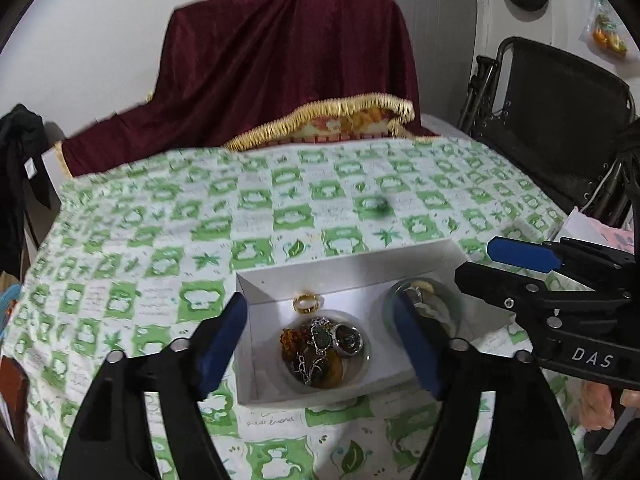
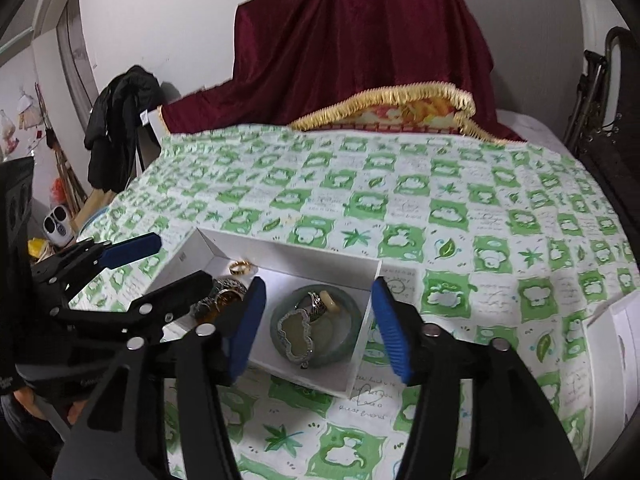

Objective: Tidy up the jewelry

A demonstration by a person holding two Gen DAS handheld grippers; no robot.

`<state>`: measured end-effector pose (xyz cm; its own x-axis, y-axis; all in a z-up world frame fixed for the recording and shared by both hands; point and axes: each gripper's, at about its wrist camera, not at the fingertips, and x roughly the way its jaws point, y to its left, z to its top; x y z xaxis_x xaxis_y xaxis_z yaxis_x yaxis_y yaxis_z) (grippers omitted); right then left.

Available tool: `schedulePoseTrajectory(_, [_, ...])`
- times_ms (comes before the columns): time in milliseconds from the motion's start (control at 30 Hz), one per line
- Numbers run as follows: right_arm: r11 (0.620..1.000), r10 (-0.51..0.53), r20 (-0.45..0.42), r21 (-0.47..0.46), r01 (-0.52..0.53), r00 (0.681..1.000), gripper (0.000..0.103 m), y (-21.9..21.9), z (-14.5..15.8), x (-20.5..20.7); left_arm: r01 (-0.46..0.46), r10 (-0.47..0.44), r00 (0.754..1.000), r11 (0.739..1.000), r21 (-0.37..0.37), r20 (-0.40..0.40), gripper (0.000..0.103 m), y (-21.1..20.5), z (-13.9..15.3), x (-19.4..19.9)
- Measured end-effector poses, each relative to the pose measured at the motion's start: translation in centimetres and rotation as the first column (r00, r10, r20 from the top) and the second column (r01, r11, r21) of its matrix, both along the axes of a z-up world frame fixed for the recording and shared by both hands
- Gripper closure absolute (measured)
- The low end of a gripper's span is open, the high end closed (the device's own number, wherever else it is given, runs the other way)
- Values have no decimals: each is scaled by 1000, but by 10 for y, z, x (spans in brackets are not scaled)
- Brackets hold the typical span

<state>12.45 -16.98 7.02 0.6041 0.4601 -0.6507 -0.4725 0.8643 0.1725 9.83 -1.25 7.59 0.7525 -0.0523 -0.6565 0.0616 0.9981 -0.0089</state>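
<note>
Our left gripper (image 1: 320, 344) and right gripper (image 2: 318, 330), fingers wide, above the open white cardboard box (image 2: 280, 250) of jewelry.

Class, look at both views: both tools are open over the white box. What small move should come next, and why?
Probably reach the left tool forward for the small green item lying alone on the tablecloth, since the gold ring and the other pieces already sit in the white box.
</note>
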Motion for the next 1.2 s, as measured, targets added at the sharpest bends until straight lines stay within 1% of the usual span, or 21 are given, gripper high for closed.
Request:
schedulePoseTrajectory(33, [1000, -12, 8, 5, 12, 1000, 42, -2, 3, -3, -10, 10, 1000, 1000, 6, 15, 25, -1, 4, -4])
schedulePoseTrajectory(100, [999, -38, 15, 21, 38, 999, 30, -7, 7, -7, -23, 23, 999, 1000, 5, 38, 22, 0, 11, -12])
schedulePoseTrajectory(133, [998, -57, 19, 35, 57, 998, 28, -11, 9, -10, -32, 32, 998, 999, -4, 49, 21, 2, 14, -16])
schedulePoseTrajectory(200, [995, -91, 29, 50, 89, 995, 15, -17, 13, -15, -52, 54, 997, 998, -21, 64, 10, 5, 19, -23])
schedulePoseTrajectory(267, [990, -127, 34, 66, 124, 991, 9, -23, 15, -20, -72, 75, 994, 997, -39, 84, 5, 8, 23, -31])
schedulePoseTrajectory(300, [989, -135, 34, 71, 132, 990, 7, -24, 16, -21, -73, 77, 993, 996, -42, 93, 5, 9, 24, -34])
schedulePoseTrajectory(333, [987, -148, 28, 73, 146, 989, 6, -25, 15, -24, -74, 78, 992, 996, -39, 101, 4, 8, 25, -38])
schedulePoseTrajectory(433, [982, -176, -5, 64, 176, 984, 5, -27, 9, -28, -90, 87, 988, 996, 15, 127, 4, 1, 27, -48])
schedulePoseTrajectory(533, [984, -170, -27, 55, 171, 985, 5, -27, 4, -30, -76, 72, 990, 997, 27, 119, 4, -3, 26, -54])
schedulePoseTrajectory(633, [983, -178, -18, 39, 178, 984, 5, -26, 1, -36, -76, 71, 991, 997, 35, 117, 4, -5, 23, -58])
schedulePoseTrajectory(733, [982, -185, -5, 31, 185, 983, 5, -26, -2, -42, -98, 92, 988, 994, 46, 120, 4, -5, 22, -63])
schedulePoseTrajectory(900, [986, -165, -13, 36, 166, 986, 5, -23, -4, -46, -145, 139, 983, 989, 34, 122, 4, 2, 21, -69])
schedulePoseTrajectory(1000, [988, -152, 3, 29, 152, 988, 5, -19, -3, -52, -169, 164, 979, 985, 32, 121, 4, 6, 20, -70])
schedulePoseTrajectory(1200, [990, -138, 17, 26, 137, 990, 5, -13, -1, -62, -185, 180, 976, 982, 26, 124, 4, 10, 21, -74])
